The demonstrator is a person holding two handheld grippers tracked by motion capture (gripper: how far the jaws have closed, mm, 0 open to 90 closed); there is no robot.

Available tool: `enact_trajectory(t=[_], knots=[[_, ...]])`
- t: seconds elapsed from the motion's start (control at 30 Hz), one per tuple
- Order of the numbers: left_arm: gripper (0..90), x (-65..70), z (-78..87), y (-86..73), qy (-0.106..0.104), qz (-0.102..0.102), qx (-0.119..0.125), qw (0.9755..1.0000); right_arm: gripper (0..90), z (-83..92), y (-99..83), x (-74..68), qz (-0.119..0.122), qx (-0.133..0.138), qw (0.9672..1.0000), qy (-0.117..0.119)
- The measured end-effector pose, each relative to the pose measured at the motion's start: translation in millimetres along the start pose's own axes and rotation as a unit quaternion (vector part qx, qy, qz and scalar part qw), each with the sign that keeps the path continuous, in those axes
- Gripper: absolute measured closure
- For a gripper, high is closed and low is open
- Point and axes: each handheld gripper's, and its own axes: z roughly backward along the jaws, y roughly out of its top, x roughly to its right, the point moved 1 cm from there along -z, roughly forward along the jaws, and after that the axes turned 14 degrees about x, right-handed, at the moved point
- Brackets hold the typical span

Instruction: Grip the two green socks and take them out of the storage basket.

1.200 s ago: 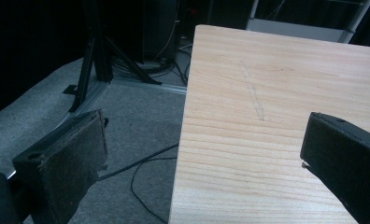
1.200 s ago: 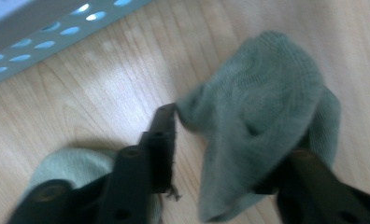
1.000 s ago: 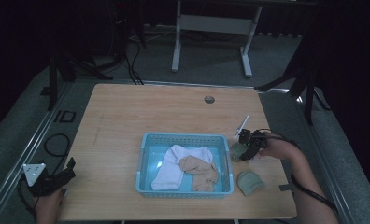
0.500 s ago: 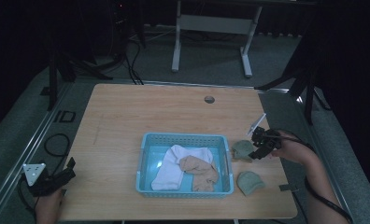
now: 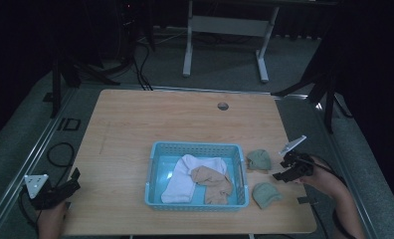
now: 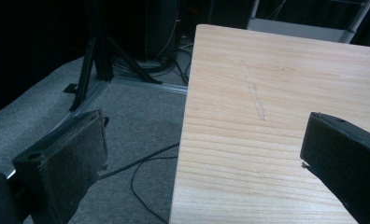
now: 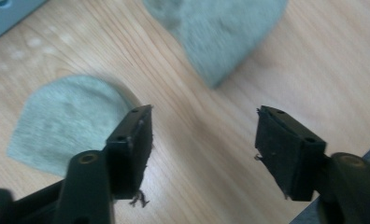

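Right gripper (image 5: 284, 172) hovers low over the pale wooden table (image 5: 150, 124) just right of the light-blue perforated plastic basket (image 5: 197, 148), its jaws spread with nothing between them; they have just been opening. In the right gripper view the felt-like black pads (image 7: 140, 135) frame bare wood, with two small grey-green knitted socks just beyond the tips: one rounded sock (image 7: 66, 121) partly behind the left jaw, the other (image 7: 220, 32) farther ahead.

From the high view, the far grey-green sock (image 5: 259, 159) lies touching or nearly touching the basket's right wall, and the near grey-green sock (image 5: 266, 193) sits by the basket's front right corner. Inside the basket lie a long white sock (image 5: 185, 177) and a crumpled tan sock (image 5: 212, 181).

These socks look light, limp and fuzzy, so they should fold and droop when lifted; nothing fragile or slippery. A pinch on a raised fold or edge, pressed down to the wood, would likely catch best.

Left gripper (image 5: 53, 191) rests at the table's front left corner, well apart from the basket, jaws wide and empty.
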Motion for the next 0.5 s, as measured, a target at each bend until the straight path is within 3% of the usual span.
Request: enact_trajectory(t=[0.13, 0.3, 0.4, 0.47, 0.5], knots=[[0.7, 0.0, 0.1, 0.0, 0.000, 0.000, 0.001, 1.0000, 27.1, 0.5, -20.0, 4.0, -0.040, 0.025, 0.9988, -0.013], [0.7, 0.1, 0.3, 0.0, 0.000, -0.001, 0.001, 1.0000, 20.4, 1.0, -34.6, 7.9, -0.080, 0.064, 0.9942, -0.032], [0.7, 0.0, 0.3, 0.0, 0.000, 0.000, 0.001, 1.0000, 18.9, 3.0, -41.5, 8.6, -0.099, 0.100, 0.9887, -0.051], [0.7, 0.0, 0.1, 0.0, -0.001, 0.000, 0.001, 1.0000, 11.0, 3.5, -46.1, 8.9, -0.116, 0.122, 0.9839, -0.059], [0.7, 0.0, 0.1, 0.0, -0.001, 0.000, 0.001, 1.0000, 11.0, 3.5, -46.1, 8.9, -0.116, 0.122, 0.9839, -0.059]])
